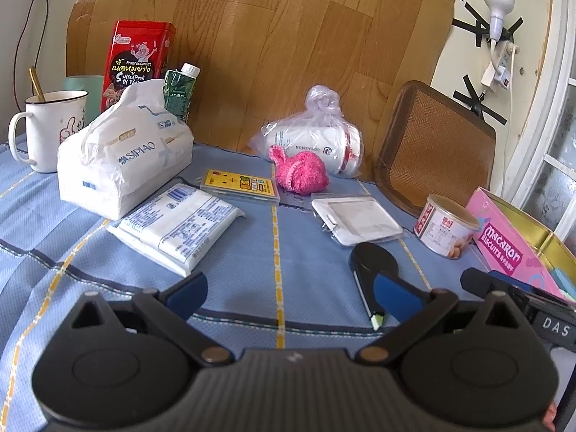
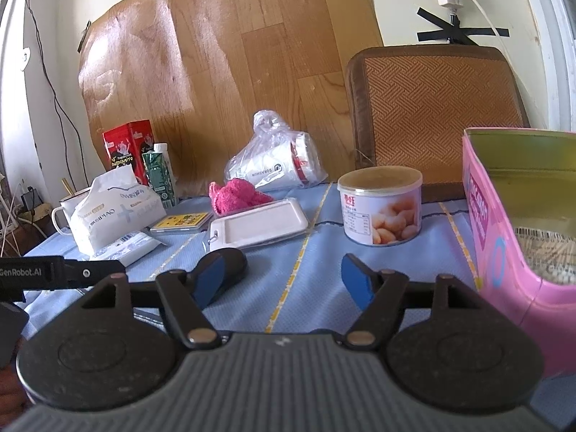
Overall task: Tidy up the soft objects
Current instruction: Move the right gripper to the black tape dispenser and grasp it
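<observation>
A fuzzy pink cloth (image 1: 300, 172) lies at the back middle of the blue tablecloth; it also shows in the right wrist view (image 2: 235, 195). A large white tissue pack (image 1: 122, 158) stands at the left, with a flat white pack (image 1: 176, 228) in front of it. An open pink Macaron tin (image 1: 518, 244) stands at the right, close beside my right gripper (image 2: 284, 280). My left gripper (image 1: 288, 293) is open and empty over bare cloth. My right gripper is open and empty too.
A white mug (image 1: 50, 129), red tin (image 1: 138, 57) and green carton (image 1: 180, 90) stand at back left. A bagged cup (image 1: 316, 140), yellow card case (image 1: 239, 184), white holder (image 1: 356, 219), small can (image 1: 444, 230), black object (image 1: 372, 266) and woven mat (image 1: 435, 147) are also here.
</observation>
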Action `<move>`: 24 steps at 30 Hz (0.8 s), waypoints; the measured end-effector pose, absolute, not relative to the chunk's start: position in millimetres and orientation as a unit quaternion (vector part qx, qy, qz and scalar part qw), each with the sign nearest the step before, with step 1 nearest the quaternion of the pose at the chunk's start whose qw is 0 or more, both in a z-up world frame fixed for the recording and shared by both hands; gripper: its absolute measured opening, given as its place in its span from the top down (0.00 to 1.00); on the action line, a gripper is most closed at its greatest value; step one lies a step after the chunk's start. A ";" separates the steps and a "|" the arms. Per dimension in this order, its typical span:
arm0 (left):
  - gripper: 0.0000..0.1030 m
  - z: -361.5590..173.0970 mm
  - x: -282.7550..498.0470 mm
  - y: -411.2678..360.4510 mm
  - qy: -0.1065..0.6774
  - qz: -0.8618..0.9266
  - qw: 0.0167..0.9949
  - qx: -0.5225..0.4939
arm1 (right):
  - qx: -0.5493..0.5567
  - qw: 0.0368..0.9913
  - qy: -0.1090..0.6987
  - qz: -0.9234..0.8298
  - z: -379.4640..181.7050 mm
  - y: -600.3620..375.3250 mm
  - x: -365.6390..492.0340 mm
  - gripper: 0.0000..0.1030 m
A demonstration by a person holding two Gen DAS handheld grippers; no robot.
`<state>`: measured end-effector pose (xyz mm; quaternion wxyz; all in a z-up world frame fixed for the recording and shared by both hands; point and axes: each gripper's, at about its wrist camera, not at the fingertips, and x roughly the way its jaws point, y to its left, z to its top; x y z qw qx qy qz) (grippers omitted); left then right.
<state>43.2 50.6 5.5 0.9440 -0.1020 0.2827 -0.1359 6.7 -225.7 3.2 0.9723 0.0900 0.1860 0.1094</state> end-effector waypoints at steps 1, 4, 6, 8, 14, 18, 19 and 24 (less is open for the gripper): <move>0.01 5.5 43.3 51.1 0.283 -0.136 0.944 -0.103 | 0.089 0.972 0.186 0.109 3.3 -225.3 6.4 0.27; 0.01 5.3 43.4 52.3 0.283 -0.138 0.943 -0.106 | 0.085 0.973 0.186 0.107 3.5 -224.3 6.2 0.27; 0.01 5.3 43.0 52.1 0.283 -0.137 0.943 -0.107 | 0.082 0.973 0.187 0.107 3.6 -223.4 6.4 0.27; 0.01 5.2 43.4 52.0 0.284 -0.138 0.943 -0.108 | 0.080 0.973 0.187 0.106 3.6 -222.7 6.4 0.27; 0.01 4.7 44.0 53.1 0.285 -0.139 0.942 -0.110 | 0.077 0.974 0.188 0.104 3.5 -221.6 6.2 0.27; 0.01 4.8 44.2 54.3 0.285 -0.139 0.941 -0.115 | 0.070 0.973 0.191 0.105 3.3 -219.2 7.0 0.27; 0.01 4.7 44.3 55.1 0.285 -0.139 0.941 -0.118 | 0.068 0.973 0.194 0.106 3.2 -218.3 7.6 0.27; 0.01 3.8 46.3 59.9 0.288 -0.138 0.938 -0.134 | 0.038 0.968 0.216 0.123 3.3 -206.1 12.1 0.27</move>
